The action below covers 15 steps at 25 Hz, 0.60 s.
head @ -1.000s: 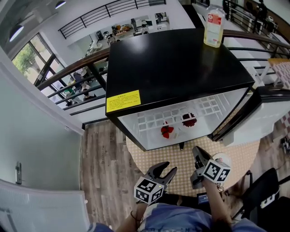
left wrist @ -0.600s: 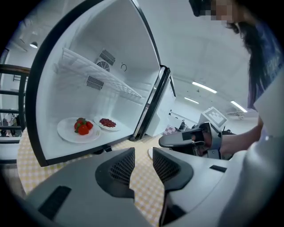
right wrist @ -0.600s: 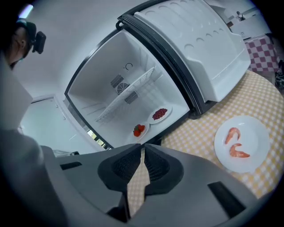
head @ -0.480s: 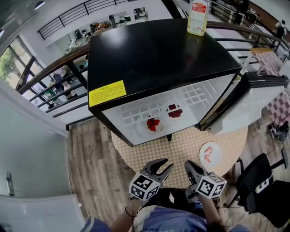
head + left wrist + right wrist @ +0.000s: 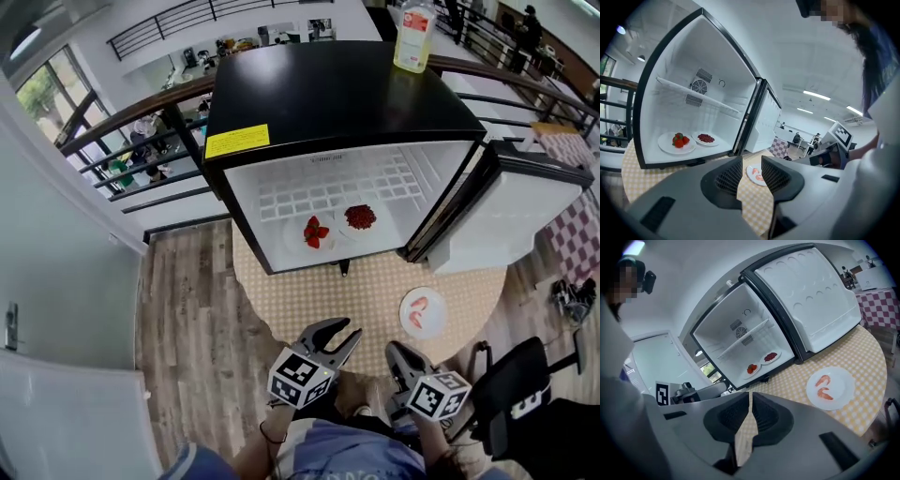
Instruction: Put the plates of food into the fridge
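Note:
Two white plates stand on the floor of the open fridge: one with strawberries, one with red berries. A third plate with shrimp lies on the checkered table in front of the fridge door. My left gripper hangs near my body, open; its jaws have just been closing partway with nothing between them. My right gripper is beside it, short of the shrimp plate, its jaws almost together and empty.
The fridge door stands open to the right. A bottle of yellow liquid stands on the fridge top. The round checkered table carries the fridge. A black chair is at the right, a white door at the left.
Both grippers have drawn back from the fridge toward my body. The left jaws stand narrower than before. The shrimp plate, earlier behind the right gripper, now shows in full.

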Motion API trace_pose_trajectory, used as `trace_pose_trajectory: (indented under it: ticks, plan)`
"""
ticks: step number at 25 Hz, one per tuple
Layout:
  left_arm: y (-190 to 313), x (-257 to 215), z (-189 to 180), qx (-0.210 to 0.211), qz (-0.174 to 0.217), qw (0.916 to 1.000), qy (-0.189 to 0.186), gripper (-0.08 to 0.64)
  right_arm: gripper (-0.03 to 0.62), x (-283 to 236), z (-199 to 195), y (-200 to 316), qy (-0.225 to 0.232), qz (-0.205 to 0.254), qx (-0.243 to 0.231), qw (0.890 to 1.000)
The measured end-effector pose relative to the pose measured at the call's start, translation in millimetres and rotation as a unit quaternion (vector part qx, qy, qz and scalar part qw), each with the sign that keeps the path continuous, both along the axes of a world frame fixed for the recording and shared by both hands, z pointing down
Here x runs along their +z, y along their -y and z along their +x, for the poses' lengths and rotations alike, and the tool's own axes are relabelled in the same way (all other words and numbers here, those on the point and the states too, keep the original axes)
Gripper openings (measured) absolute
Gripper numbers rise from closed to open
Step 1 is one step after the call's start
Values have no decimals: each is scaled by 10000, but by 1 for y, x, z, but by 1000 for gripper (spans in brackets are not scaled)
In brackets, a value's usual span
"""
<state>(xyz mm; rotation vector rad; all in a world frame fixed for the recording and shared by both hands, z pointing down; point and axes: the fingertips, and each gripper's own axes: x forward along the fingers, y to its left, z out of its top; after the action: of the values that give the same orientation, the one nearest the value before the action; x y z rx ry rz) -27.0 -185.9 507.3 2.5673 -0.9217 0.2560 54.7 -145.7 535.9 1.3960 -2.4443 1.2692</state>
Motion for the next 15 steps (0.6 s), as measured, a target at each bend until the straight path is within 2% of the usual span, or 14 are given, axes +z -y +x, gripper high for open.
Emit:
trace_pose_trajectory:
  ticks: [5,15]
  plan:
    - [-45,-4,23,-408,-129,9989,-166,135,35,-3,30,-34,6,180,-306,9994]
    - [-133,-18,42,-1062,109,9943,25,128,35,-24,56,-95,301,519,-796,9950]
